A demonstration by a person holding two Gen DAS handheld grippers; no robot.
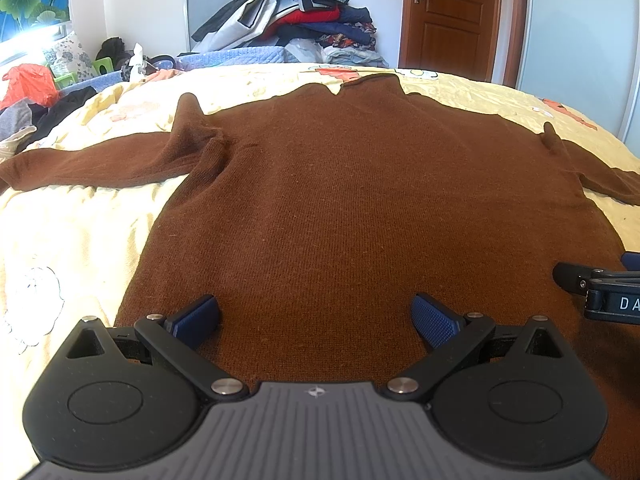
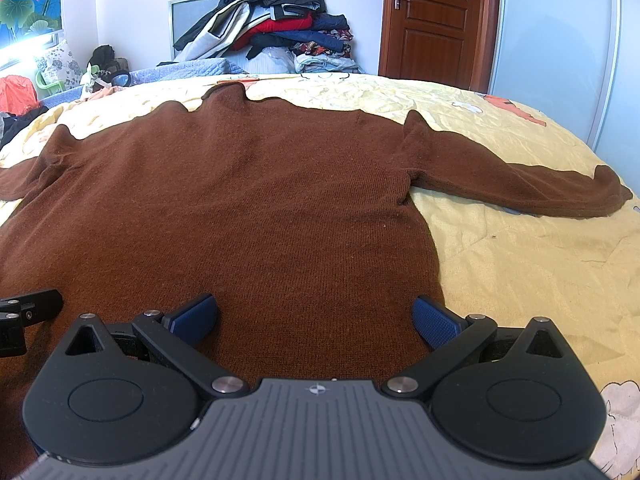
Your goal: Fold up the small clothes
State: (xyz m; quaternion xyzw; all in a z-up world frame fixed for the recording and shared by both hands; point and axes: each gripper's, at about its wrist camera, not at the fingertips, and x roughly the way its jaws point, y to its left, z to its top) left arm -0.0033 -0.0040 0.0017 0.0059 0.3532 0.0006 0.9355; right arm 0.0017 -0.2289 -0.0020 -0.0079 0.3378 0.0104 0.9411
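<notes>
A brown knitted sweater [image 1: 340, 200] lies flat on the yellow bedspread [image 1: 60, 240], collar at the far end, both sleeves spread sideways. My left gripper [image 1: 316, 320] is open over the hem, left of middle, jaws wide apart and empty. The sweater also shows in the right wrist view [image 2: 240, 200], with its right sleeve [image 2: 520, 184] stretched out. My right gripper [image 2: 316, 320] is open and empty over the hem near the sweater's right edge. Each gripper shows at the edge of the other's view: the right gripper [image 1: 600, 292], the left gripper [image 2: 24, 312].
A pile of clothes [image 1: 300, 12] is stacked behind the bed against the wall. A wooden door [image 1: 452, 16] stands at the back right. Loose clothes and an orange bag [image 1: 28, 84] lie at the bed's far left. The yellow bedspread [image 2: 540, 280] extends right of the sweater.
</notes>
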